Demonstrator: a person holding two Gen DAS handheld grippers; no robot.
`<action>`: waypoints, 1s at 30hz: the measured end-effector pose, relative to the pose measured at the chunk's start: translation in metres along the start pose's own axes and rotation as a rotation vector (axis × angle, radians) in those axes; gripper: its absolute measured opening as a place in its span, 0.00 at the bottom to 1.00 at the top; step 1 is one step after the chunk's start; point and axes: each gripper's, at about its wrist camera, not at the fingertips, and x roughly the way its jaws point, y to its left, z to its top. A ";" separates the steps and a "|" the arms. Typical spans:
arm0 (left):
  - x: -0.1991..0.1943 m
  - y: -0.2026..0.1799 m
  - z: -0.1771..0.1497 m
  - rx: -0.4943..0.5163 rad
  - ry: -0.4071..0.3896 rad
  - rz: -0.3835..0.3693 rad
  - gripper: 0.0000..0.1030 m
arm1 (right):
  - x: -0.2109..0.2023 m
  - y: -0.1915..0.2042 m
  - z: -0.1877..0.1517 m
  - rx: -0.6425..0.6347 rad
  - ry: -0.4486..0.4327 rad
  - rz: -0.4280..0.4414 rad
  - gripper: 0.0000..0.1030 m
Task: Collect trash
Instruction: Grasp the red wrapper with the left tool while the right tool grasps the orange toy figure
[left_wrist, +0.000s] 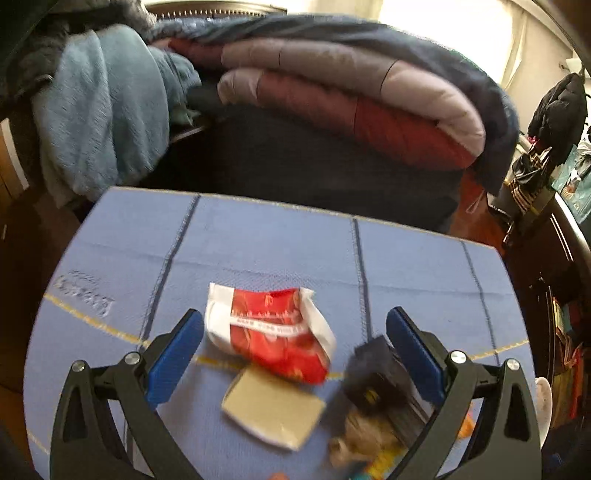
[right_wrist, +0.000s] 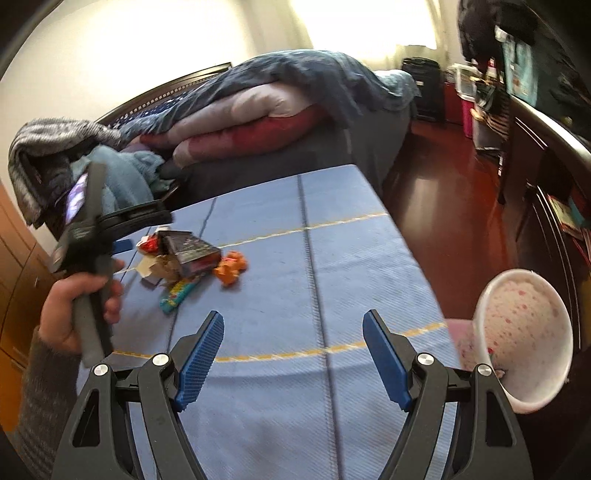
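Observation:
Trash lies in a heap on the blue cloth table. In the left wrist view a red and white wrapper lies between the open fingers of my left gripper, with a beige card packet below it and a dark box by the right finger. In the right wrist view the heap shows the dark box, an orange crumpled wrapper and a colourful wrapper. My right gripper is open and empty, well short of the heap. The left gripper's body hovers over the heap.
A white bin with a speckled pink liner stands off the table's right edge. A bed with folded quilts and blue blankets lies behind the table. Dark furniture lines the right side over a red wood floor.

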 end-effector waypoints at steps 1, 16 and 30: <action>0.005 0.001 0.001 0.001 0.004 0.003 0.96 | 0.003 0.004 0.002 -0.010 0.003 0.000 0.75; -0.010 0.032 -0.002 -0.036 -0.074 0.020 0.66 | 0.088 0.068 0.034 -0.112 0.103 -0.014 0.72; -0.074 0.055 -0.005 -0.047 -0.185 0.008 0.67 | 0.122 0.073 0.033 -0.119 0.161 -0.074 0.27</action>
